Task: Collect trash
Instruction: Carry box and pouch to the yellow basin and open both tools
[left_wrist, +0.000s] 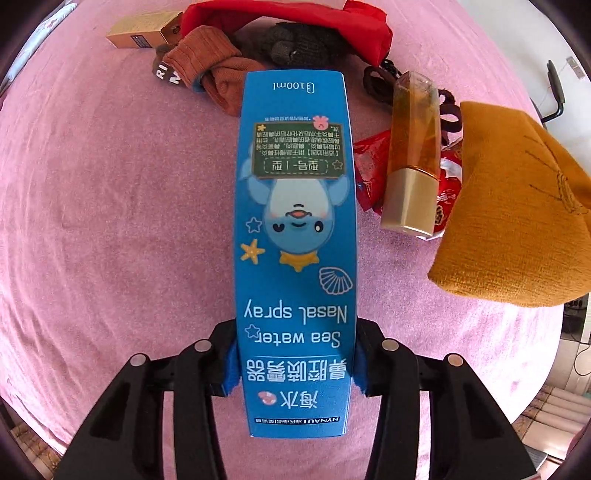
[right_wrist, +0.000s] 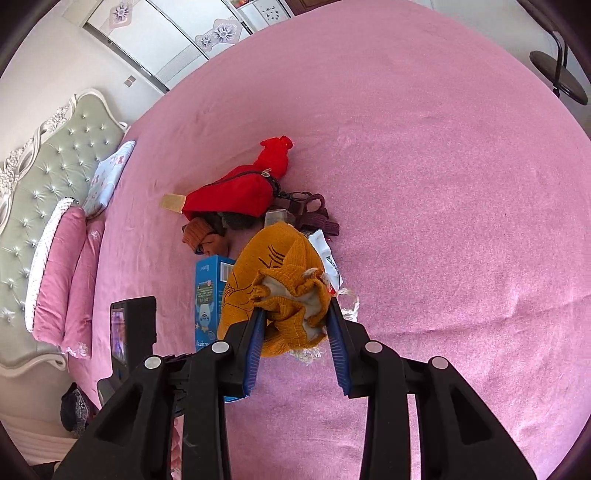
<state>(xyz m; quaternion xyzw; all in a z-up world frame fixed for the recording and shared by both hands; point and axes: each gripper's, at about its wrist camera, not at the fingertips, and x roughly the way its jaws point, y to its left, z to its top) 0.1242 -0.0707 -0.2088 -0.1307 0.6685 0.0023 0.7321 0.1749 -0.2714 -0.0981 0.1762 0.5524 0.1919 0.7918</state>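
My left gripper (left_wrist: 295, 365) is shut on a blue "Sea water Nasal spray" box (left_wrist: 295, 221), held lengthwise above the pink bed; the box also shows in the right wrist view (right_wrist: 208, 291). My right gripper (right_wrist: 297, 347) is shut on the bunched edge of a mustard knit hat (right_wrist: 280, 280), which also shows at the right of the left wrist view (left_wrist: 509, 221). An amber bottle with a gold cap (left_wrist: 413, 155) lies on a red snack wrapper (left_wrist: 369, 170). A white wrapper (right_wrist: 327, 258) peeks from beside the hat.
A red pouch (right_wrist: 240, 192), a rust sock (left_wrist: 210, 70), a dark knit glove (left_wrist: 295, 44), a gold box (left_wrist: 144, 29) and dark straps (right_wrist: 314, 214) lie in a pile on the pink bedspread (right_wrist: 443, 184). Pillows (right_wrist: 62, 273) and a headboard (right_wrist: 48, 155) are at left.
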